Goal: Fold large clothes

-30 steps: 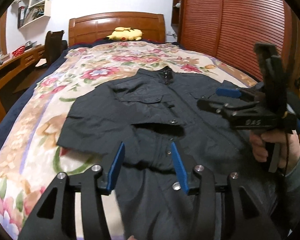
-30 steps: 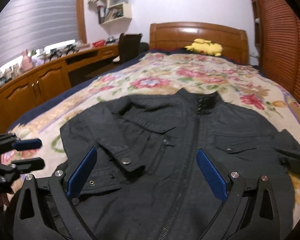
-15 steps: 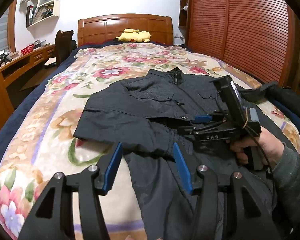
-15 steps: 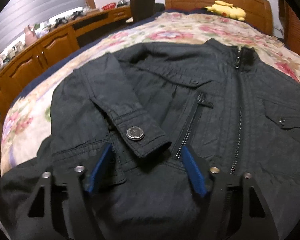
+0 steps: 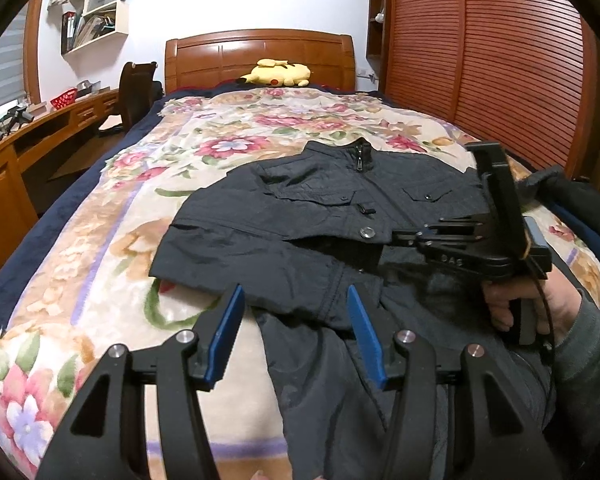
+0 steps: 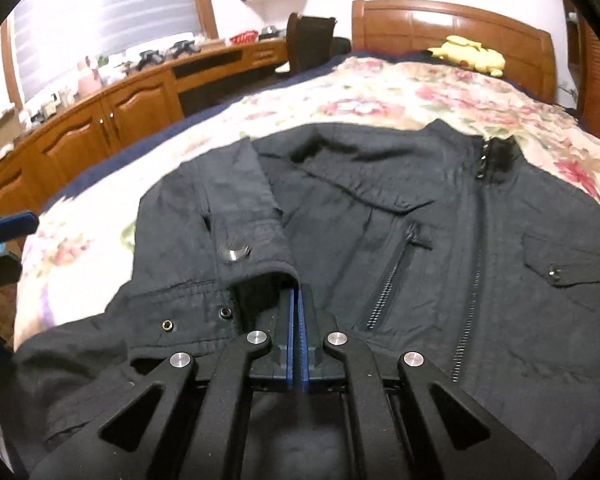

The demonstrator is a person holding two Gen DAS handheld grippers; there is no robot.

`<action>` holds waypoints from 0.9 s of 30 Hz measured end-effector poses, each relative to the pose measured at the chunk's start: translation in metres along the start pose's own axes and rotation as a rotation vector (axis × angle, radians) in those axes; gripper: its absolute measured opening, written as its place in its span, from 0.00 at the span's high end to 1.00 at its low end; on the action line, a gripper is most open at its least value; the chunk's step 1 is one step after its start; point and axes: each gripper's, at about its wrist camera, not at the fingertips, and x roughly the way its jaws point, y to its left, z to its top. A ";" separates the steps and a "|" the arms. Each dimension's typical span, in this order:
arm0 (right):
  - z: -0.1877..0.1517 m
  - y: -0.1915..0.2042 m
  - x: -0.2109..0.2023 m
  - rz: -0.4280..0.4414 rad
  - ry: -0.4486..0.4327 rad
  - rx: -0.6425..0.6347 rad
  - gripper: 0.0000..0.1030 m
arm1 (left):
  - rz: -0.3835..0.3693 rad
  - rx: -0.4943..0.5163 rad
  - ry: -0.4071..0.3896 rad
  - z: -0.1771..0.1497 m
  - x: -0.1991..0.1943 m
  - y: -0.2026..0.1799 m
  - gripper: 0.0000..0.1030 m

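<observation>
A dark zip jacket [image 5: 312,208] lies face up on the floral bedspread [image 5: 112,248], collar toward the headboard. One sleeve is folded across the chest, and its buttoned cuff [image 6: 256,236] ends near the zip. My right gripper [image 6: 298,296] is shut on the cuff's edge, blue pads pressed together; in the left wrist view the right gripper [image 5: 398,236] pinches beside the cuff's button. My left gripper [image 5: 296,320] hovers open over the jacket's near left edge, cloth below it but not pinched. The left gripper [image 6: 16,244] also shows at the far left of the right wrist view.
A yellow plush toy [image 5: 278,74] lies at the wooden headboard [image 5: 260,54]. A desk and cabinets [image 6: 112,112] run along the left wall with a chair [image 5: 134,92]. A slatted wooden wardrobe [image 5: 492,64] flanks the right side. More dark clothing [image 5: 572,200] is piled at the bed's right edge.
The right gripper came down onto the jacket and closed on the sleeve cuff; a second ago it was wide open above it. The left gripper stayed almost still.
</observation>
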 end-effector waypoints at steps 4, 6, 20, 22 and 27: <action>0.002 -0.002 -0.012 -0.014 -0.031 0.002 1.00 | 0.002 -0.013 -0.009 -0.002 -0.003 0.001 0.49; 0.005 0.000 -0.020 -0.025 -0.046 -0.001 1.00 | -0.005 -0.019 -0.010 -0.003 -0.004 0.000 0.49; -0.011 -0.060 -0.114 -0.201 -0.149 0.053 1.00 | -0.068 -0.024 -0.041 0.014 0.023 -0.040 0.49; -0.015 -0.070 -0.124 -0.225 -0.155 0.066 1.00 | -0.075 -0.019 -0.040 0.018 0.030 -0.050 0.49; -0.028 -0.095 -0.150 -0.296 -0.165 0.101 1.00 | -0.091 0.001 -0.040 0.025 0.042 -0.070 0.49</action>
